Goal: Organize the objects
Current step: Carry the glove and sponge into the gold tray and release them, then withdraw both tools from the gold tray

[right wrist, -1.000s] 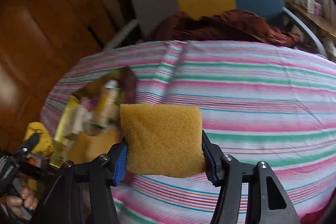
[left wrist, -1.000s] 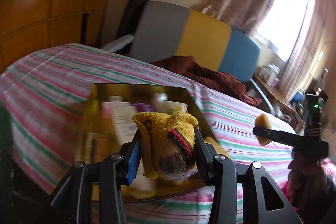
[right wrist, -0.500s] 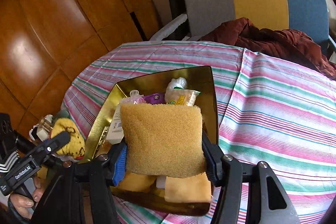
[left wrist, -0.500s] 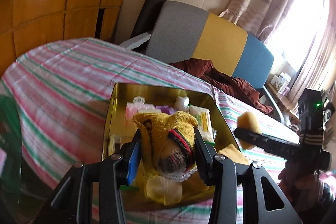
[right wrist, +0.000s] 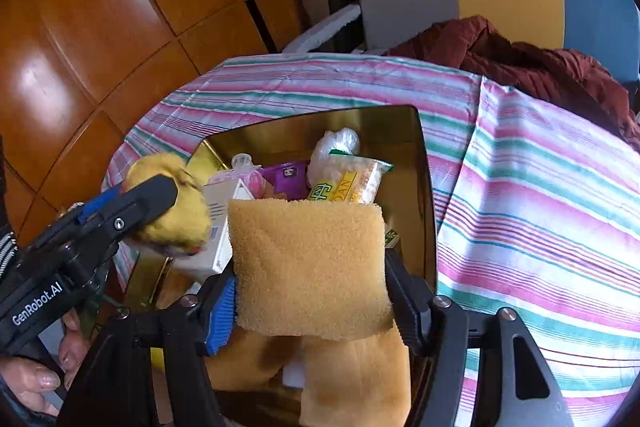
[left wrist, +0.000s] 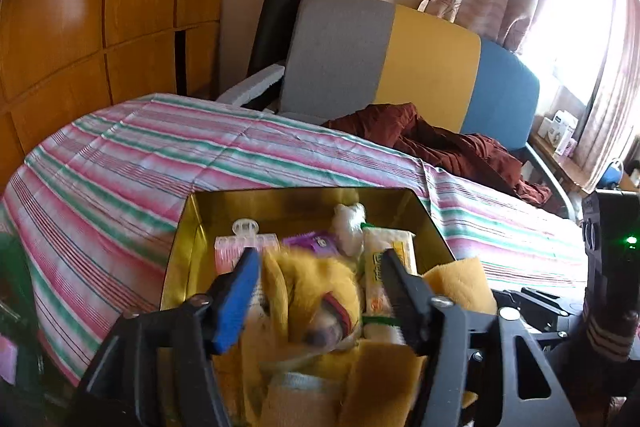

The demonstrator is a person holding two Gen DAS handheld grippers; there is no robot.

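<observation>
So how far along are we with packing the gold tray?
Mostly packed: the gold tray already holds packets, a box and folded sponges. In hand: the left gripper is opening over the tray with the yellow plush toy loose between its fingers; the right gripper is opening with the yellow sponge still between its fingers. Left: let both items settle in the tray.

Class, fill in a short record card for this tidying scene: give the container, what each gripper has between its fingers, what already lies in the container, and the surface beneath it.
container: gold tin, open, no lid in view
left gripper: jaws opening, yellow plush toy blurred between them, over the tin
right gripper: jaws opening, yellow sponge between the pads, over the tin
already in tin: purple packet, snack packet, white box, other yellow sponges
surface: striped cloth
background: chair with dark red garment
</observation>
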